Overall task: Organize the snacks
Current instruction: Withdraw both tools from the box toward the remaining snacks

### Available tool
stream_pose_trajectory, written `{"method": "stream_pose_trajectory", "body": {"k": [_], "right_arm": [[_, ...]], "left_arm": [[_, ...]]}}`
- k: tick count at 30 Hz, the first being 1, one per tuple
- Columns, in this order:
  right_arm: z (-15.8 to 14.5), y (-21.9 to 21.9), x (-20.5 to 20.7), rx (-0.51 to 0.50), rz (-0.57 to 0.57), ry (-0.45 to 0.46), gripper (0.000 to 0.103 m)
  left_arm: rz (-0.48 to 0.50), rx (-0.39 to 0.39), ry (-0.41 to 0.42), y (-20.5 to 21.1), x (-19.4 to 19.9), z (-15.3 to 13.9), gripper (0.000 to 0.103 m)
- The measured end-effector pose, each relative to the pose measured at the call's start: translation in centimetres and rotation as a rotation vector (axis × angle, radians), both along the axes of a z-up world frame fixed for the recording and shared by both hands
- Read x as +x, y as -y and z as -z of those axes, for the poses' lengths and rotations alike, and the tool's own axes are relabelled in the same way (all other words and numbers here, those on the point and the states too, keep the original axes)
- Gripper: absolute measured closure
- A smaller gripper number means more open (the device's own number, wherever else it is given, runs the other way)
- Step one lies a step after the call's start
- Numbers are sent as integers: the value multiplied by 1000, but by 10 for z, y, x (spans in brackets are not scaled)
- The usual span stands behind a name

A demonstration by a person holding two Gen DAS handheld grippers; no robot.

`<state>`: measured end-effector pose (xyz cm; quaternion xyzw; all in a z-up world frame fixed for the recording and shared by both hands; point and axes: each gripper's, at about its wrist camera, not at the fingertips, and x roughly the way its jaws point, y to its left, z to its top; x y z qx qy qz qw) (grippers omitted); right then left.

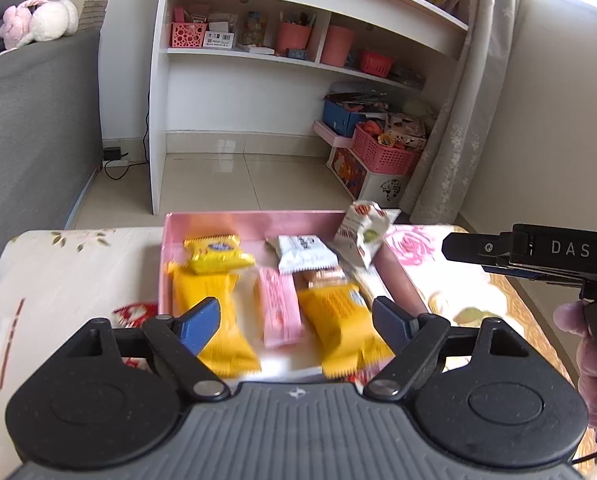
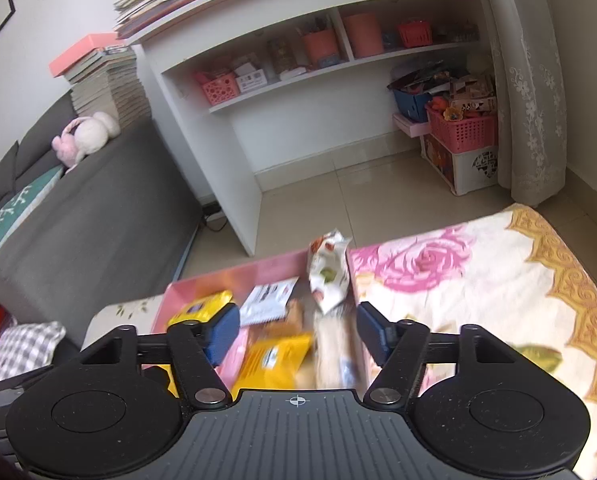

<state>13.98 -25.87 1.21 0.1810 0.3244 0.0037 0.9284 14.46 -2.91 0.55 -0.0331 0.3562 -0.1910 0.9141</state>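
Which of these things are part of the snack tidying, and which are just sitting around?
Part of the job:
pink box
yellow packets
white packet
pink packet
printed pouch on the box's edge

Just lying about:
plush rabbit
pink basket
curtain

A grey sofa (image 2: pixel 98 208) (plush rabbit (image 2: pixel 84 136) on top) stands beside white shelves (image 2: pixel 282 80) and a lace curtain (image 2: pixel 526 100).

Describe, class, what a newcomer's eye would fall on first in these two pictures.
First comes the pink box on the flowered cloth, crowded with yellow packets and a white packet. A white printed packet sticks up at its far right corner. Behind stands a white shelf with pink baskets.
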Motion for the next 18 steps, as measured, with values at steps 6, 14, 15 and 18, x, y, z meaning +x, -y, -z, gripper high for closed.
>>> {"method": "stream_pose_trajectory", "body": {"k": [6, 14, 15, 18], "right_arm": [[-4, -19, -32, -31, -51, -7, 30], [1, -43, -61, -74, -115, -29, 25], [2, -46, -65, -80, -122, -27, 22], [5, -51, -79, -88, -146, -13, 17]], "left_arm": [[3, 18, -5, -16, -30, 4, 15], [8, 44, -14, -30, -59, 12, 10], [10, 48, -10, -32, -63, 12, 7], [14, 58, 10, -35, -74, 13, 3]]}}
